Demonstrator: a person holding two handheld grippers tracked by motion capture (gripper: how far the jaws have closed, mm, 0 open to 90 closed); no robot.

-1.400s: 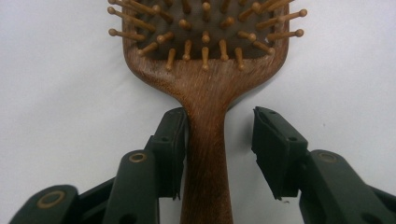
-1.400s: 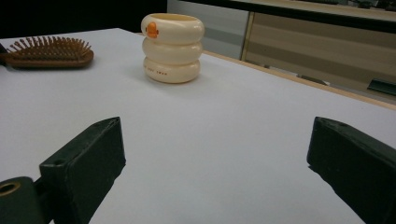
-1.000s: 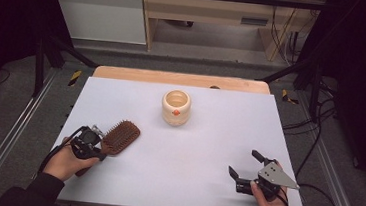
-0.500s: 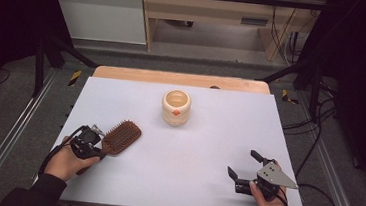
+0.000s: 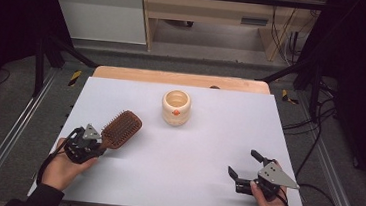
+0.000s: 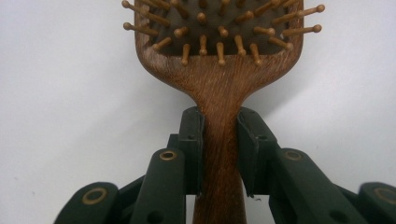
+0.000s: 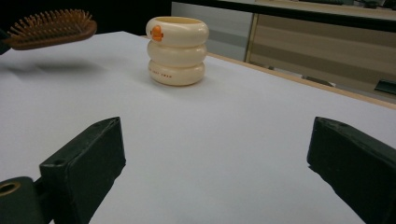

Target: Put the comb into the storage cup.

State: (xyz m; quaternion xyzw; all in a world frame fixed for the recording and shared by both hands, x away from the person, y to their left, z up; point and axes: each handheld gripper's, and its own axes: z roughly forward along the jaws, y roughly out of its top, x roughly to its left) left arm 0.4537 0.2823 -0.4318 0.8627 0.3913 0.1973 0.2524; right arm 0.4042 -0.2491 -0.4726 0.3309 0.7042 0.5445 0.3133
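A brown wooden hairbrush [image 5: 121, 127] with its bristles up is at the table's left front. My left gripper [image 5: 98, 143] is shut on its handle. In the left gripper view the two pads [image 6: 192, 140] press both sides of the handle just below the head of the hairbrush [image 6: 219, 79]. In the right gripper view the hairbrush [image 7: 51, 28] hangs a little above the table, with its shadow under it. A cream ringed cup [image 5: 176, 107] with an orange mark stands upright at the middle back. My right gripper [image 5: 242, 162] rests open at the right front, nothing between its jaws, facing the cup [image 7: 177, 44].
The white table top [image 5: 192, 149] has a wooden strip [image 5: 183, 79] along its far edge. Metal rails run down both sides on the floor. Cables lie on the floor at the right. A wooden cabinet stands beyond the table.
The brush's head has risen slightly off the table in the left gripper. The right gripper has stayed where it was.
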